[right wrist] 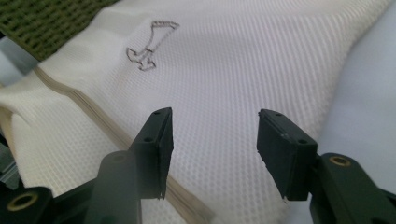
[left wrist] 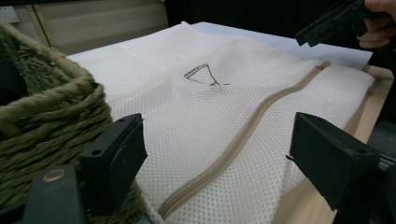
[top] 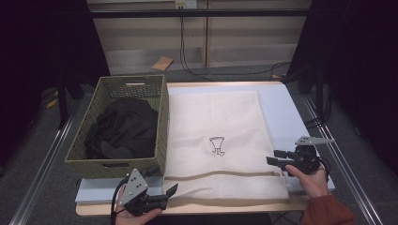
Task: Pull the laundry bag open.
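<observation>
The bench [top: 281,101] fills the middle of the high view, pale blue-white on top with a wooden front edge. Across its centre lies a large cream mesh laundry bag [top: 220,136], flat, reaching from the upper middle of the frame down to the lower middle. No readable writing or brand shows on it; the one mark is a small dark line drawing [top: 217,145] near its centre, too sketchy to read as letters. A tan zipper [top: 225,176] runs across the bag near its lower edge.

Left of the bag, touching its side, stands a green woven basket [top: 162,108] holding a heap of black cloth [top: 124,129]. A pale tag shows on the basket's far wall, too small to read.

The left gripper [top: 171,192] sits at the lower left of the high view, at the bag's lower left corner. In the left gripper view its fingers [left wrist: 116,158] stand wide apart, with the zipper end of the bag spread between and beyond them and the basket's corner beside the left finger; they hold nothing.

The right gripper [top: 276,157] is at the lower right of the high view, at the bag's right edge near the zipper's end. In the right gripper view its fingers [right wrist: 156,149] are partly open above the mesh, the zipper passing beneath the left one, with no cloth pinched.
</observation>
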{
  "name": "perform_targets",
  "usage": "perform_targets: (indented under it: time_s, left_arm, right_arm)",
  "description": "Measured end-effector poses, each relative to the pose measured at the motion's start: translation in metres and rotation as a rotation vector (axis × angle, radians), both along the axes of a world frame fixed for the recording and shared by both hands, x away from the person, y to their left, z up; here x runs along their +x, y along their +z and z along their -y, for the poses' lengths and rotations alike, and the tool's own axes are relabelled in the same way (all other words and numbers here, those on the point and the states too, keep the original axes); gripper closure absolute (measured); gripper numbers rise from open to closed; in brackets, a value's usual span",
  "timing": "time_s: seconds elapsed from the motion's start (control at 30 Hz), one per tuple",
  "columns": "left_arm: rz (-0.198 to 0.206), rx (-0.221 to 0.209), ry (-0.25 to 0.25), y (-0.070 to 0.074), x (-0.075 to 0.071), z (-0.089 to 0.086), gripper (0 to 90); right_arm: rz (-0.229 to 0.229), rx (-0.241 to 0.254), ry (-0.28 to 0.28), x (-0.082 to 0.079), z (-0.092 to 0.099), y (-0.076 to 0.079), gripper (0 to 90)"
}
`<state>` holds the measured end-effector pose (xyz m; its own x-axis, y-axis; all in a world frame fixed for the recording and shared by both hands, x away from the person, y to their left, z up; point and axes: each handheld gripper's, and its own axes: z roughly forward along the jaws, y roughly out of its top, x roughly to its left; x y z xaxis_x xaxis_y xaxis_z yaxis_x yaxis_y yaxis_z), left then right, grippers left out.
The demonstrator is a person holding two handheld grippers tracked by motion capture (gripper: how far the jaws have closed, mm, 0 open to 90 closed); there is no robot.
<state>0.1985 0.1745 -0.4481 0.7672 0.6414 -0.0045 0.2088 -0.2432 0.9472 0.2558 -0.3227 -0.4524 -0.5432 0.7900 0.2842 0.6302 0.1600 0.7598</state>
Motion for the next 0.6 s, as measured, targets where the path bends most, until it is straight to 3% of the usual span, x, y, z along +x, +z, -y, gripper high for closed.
perform_targets:
  time_s: [0.17,0.3,0.43,0.5,0.53,0.6]
  left_arm:
    - [-0.016,-0.001,-0.008,-0.001,0.004,0.004,18.7]
    - [-0.011,0.016,-0.014,0.0,0.005,0.005,18.7]
    - [0.002,-0.002,0.004,0.003,0.004,0.0,18.4]
    - [0.002,0.0,0.016,0.003,0.005,-0.003,18.2]
    - [-0.002,-0.003,0.016,0.003,0.006,-0.004,18.2]
    - [-0.002,0.003,0.019,0.003,0.006,-0.005,18.2]
  right_arm:
    - [-0.006,-0.083,-0.019,-0.006,0.011,-0.011,47.8]
    - [-0.019,-0.084,-0.041,-0.011,0.016,-0.015,47.7]
    - [-0.045,-0.116,-0.026,-0.01,0.011,-0.021,39.8]
    - [-0.056,-0.171,-0.009,-0.009,0.006,-0.025,40.2]
    - [-0.038,-0.189,0.001,-0.01,0.005,-0.026,40.4]
    - [-0.035,-0.195,0.0,-0.011,0.005,-0.026,42.3]
